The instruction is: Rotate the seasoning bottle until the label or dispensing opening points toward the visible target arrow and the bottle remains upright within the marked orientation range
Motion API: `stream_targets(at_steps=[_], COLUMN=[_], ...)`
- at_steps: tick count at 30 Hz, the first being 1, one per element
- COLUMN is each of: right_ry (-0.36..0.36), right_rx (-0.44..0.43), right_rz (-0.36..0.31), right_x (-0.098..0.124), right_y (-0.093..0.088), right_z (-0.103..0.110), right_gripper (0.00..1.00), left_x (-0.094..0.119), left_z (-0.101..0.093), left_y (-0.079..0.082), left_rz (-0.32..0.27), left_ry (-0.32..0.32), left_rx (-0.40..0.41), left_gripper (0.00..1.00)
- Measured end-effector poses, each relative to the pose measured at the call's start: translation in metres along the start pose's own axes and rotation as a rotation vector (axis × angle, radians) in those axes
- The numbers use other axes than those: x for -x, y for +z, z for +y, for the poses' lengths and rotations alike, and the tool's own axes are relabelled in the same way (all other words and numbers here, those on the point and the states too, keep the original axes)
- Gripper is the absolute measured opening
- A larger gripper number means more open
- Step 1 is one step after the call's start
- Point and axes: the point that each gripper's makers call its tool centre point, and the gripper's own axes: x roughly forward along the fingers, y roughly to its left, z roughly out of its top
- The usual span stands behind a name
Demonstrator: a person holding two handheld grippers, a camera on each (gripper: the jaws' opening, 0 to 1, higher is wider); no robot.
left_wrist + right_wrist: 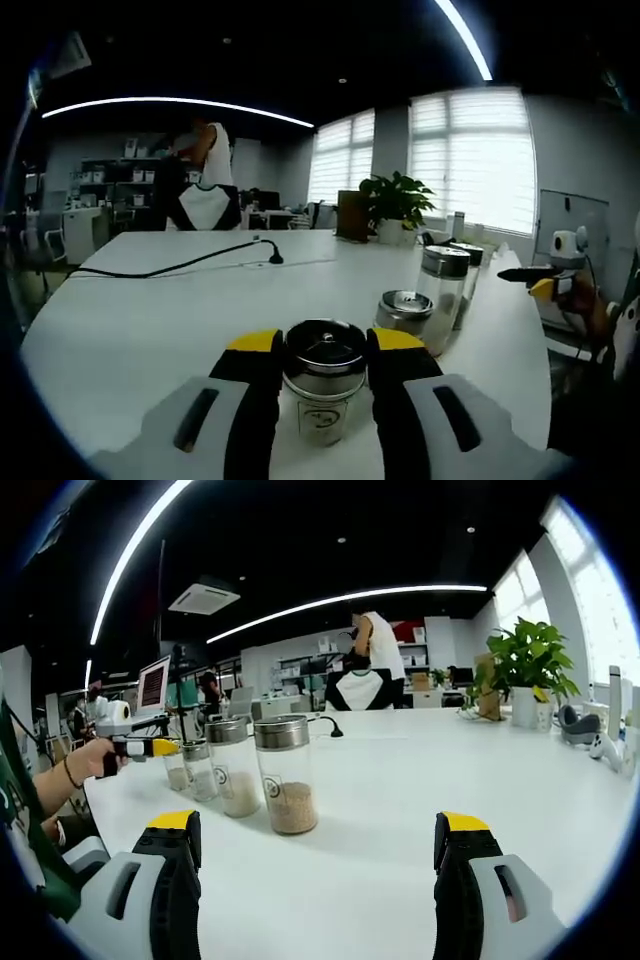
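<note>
A glass seasoning bottle (pixel 322 400) with a shiny metal lid and a small printed label stands upright on the white table (pixel 150 300). My left gripper (pixel 325 342) is shut on it, and a yellow-tipped jaw presses on each side just under the lid. In the right gripper view, my right gripper (pixel 318 825) hangs wide open over the table (pixel 400 780) with nothing between its jaws. A bottle of brown granules (pixel 285 775) stands just ahead of it to the left. The left gripper (pixel 140 747) shows far left, held by a hand.
Three more metal-lidded bottles (pixel 405 310) (pixel 443 285) (pixel 468 265) line up to the right of the held one. The right gripper (pixel 548 285) hovers beyond them. A black cable (pixel 180 265) crosses the far table, a potted plant (pixel 398 200) stands at the back, and a person (pixel 205 170) stands behind.
</note>
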Motion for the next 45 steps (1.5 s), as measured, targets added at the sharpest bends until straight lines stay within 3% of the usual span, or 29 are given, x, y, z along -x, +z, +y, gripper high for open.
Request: stream_targets(at_steps=[3,5,10,14,16,23,25,26,27,28,31,35,36,40,44,45], right_ry=[0.0,-0.001,0.0,0.007,0.008,0.008,0.009,0.009,0.01,0.01,0.011,0.01,0.011,0.006,0.01,0.011], right_rx=[0.0,0.002,-0.002,-0.003,-0.002,0.0,0.0,0.0,0.001,0.002,0.0,0.003,0.004,0.002,0.008,0.006], right_rz=[0.0,-0.001,0.005,0.009,0.01,0.01,0.007,0.008,0.009,0.009,0.011,0.006,0.006,0.007,0.008,0.007], right_x=[0.0,0.0,-0.001,-0.002,-0.002,-0.002,-0.002,-0.002,-0.002,-0.002,-0.002,-0.001,-0.001,-0.001,-0.001,-0.001], right_y=[0.0,0.001,-0.002,-0.003,-0.003,-0.002,-0.001,-0.001,-0.002,-0.002,-0.002,0.001,0.001,0.0,0.001,0.001], right_z=[0.0,0.0,0.0,0.003,0.003,0.004,0.004,0.004,0.004,0.005,0.005,0.005,0.005,0.004,0.006,0.006], right_gripper=[0.99,0.99,0.99,0.99,0.99,0.99,0.99,0.99,0.99,0.99,0.99,0.99,0.99,0.99,0.99,0.99], left_x=[0.002,0.006,0.014,0.016,0.016,0.019,0.017,0.015,0.012,0.012,0.012,0.017,0.013,0.008,0.011,0.01], left_z=[0.003,0.003,0.0,-0.009,-0.007,-0.032,-0.03,-0.028,-0.025,-0.025,-0.035,-0.045,-0.038,-0.027,-0.031,-0.031], left_y=[-0.002,0.003,0.017,0.022,0.024,0.022,0.023,0.023,0.024,0.023,0.026,0.025,0.026,0.023,0.017,0.015], left_rz=[0.013,-0.013,-0.055,-0.056,-0.059,-0.028,-0.03,-0.031,-0.04,-0.039,-0.031,-0.013,-0.027,-0.016,0.007,0.031], left_ry=[0.02,0.013,-0.032,-0.118,-0.125,-0.413,-0.435,-0.423,-0.411,-0.418,-0.533,-0.662,-0.633,-0.631,-0.675,-0.671], left_rx=[-0.021,-0.04,-0.081,-0.114,-0.111,-0.142,-0.133,-0.154,-0.235,-0.247,-0.168,-0.155,-0.171,-0.138,-0.127,-0.091], left_gripper=[0.42,0.49,0.48,0.48,0.48,0.48,0.5,0.51,0.52,0.52,0.52,0.5,0.5,0.49,0.49,0.49])
